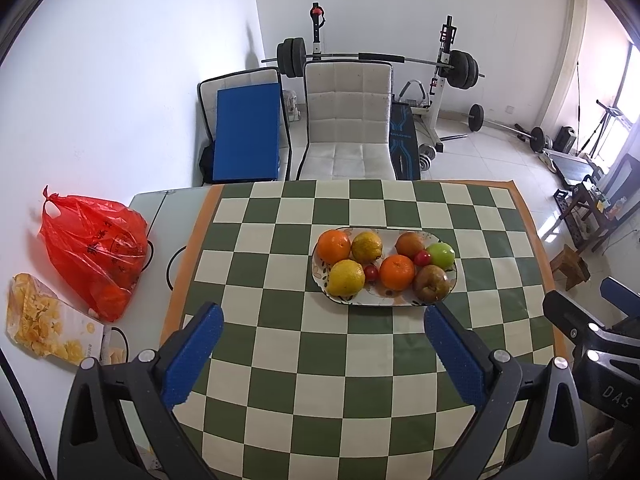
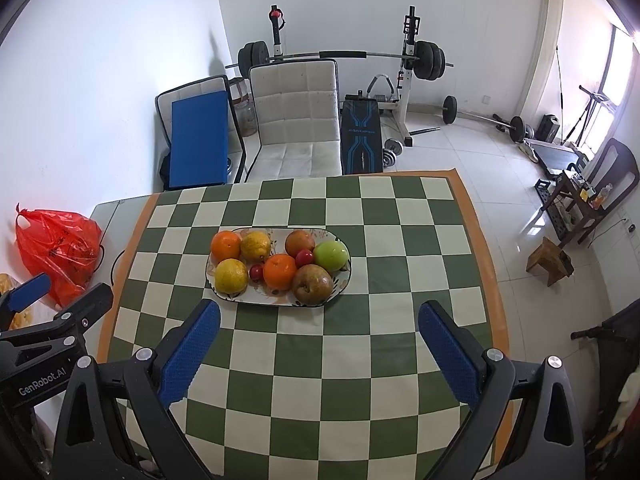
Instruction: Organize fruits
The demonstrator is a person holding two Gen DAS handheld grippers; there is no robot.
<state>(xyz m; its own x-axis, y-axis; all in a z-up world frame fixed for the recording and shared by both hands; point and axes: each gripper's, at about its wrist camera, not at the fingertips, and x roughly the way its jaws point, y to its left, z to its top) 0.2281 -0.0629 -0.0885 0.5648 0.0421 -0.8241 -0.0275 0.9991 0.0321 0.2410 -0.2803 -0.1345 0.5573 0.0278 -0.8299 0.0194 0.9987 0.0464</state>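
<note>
White walls and a pale tiled floor frame a room with a barbell rack (image 1: 380,60) and a white padded chair (image 1: 347,120) behind a table covered in a green-and-cream checkered cloth (image 1: 320,360). Near the middle of that cloth sits an oval patterned plate (image 1: 382,298), and all the fruit lies on it: an orange (image 1: 334,246) at the far left corner, a yellow citrus (image 1: 366,247) just beside it, a lemon (image 1: 346,278) at the near left, a second orange (image 1: 397,272) in the centre, a reddish fruit (image 1: 409,245) at the back, a green apple (image 1: 440,254) at the right end, and a brown pear (image 1: 431,283) at the near right. Two small red tomatoes (image 1: 371,273) are tucked between the larger pieces. Off the cloth to the left, a red plastic bag (image 1: 96,248) and a packet of yellow snacks (image 1: 44,320) rest on the bare tabletop. Both tools hover above the near part of the cloth, well apart from the plate. The left gripper (image 1: 320,316) has its blue-padded fingers spread wide with nothing between them, and the right gripper (image 2: 320,314) is likewise released and empty, the plate lying ahead and slightly to its left.
</note>
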